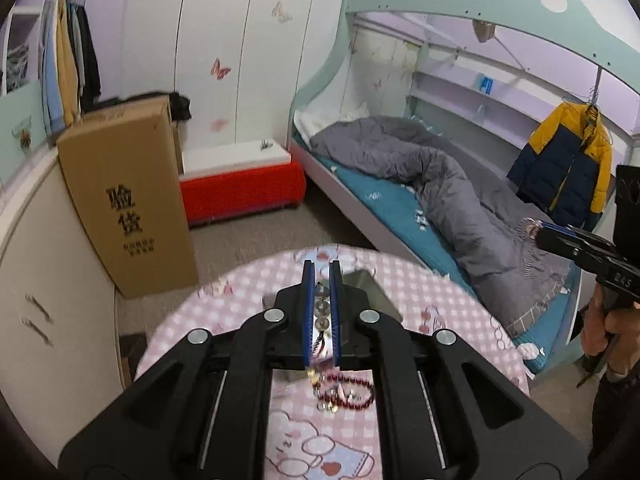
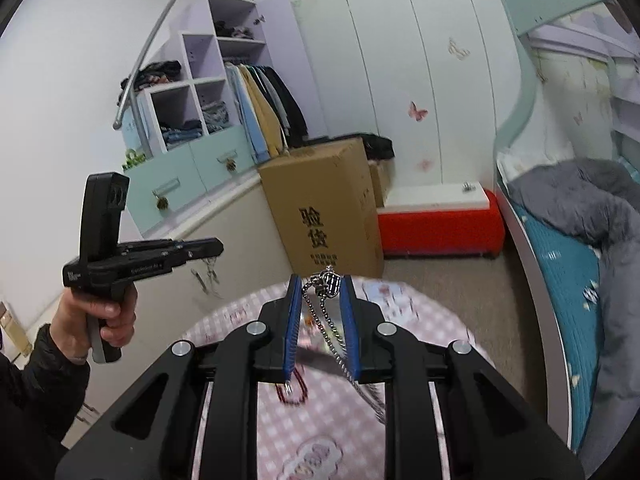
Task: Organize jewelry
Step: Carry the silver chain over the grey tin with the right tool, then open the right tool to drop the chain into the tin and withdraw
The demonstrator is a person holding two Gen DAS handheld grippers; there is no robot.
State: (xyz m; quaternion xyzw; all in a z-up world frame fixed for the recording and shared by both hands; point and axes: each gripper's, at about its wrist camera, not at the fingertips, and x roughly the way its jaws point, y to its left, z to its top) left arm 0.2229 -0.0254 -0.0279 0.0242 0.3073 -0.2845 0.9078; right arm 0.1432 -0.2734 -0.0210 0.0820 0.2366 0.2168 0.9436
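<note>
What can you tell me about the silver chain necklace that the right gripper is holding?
The silver chain necklace looks like metal, made of small linked beads, with a dark, striped shield-shaped pendant at its top end. It sits between the blue pads of the right gripper, which is raised above the pink checked table. The chain hangs down in a loose doubled strand between the fingers and trails out below them, blurred at its lower end.

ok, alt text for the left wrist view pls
The left gripper is shut on a clear-bead bracelet above a round table in a pink checked cloth. A dark red bead bracelet lies on the cloth below. At right, the right gripper holds a silver chain.
</note>
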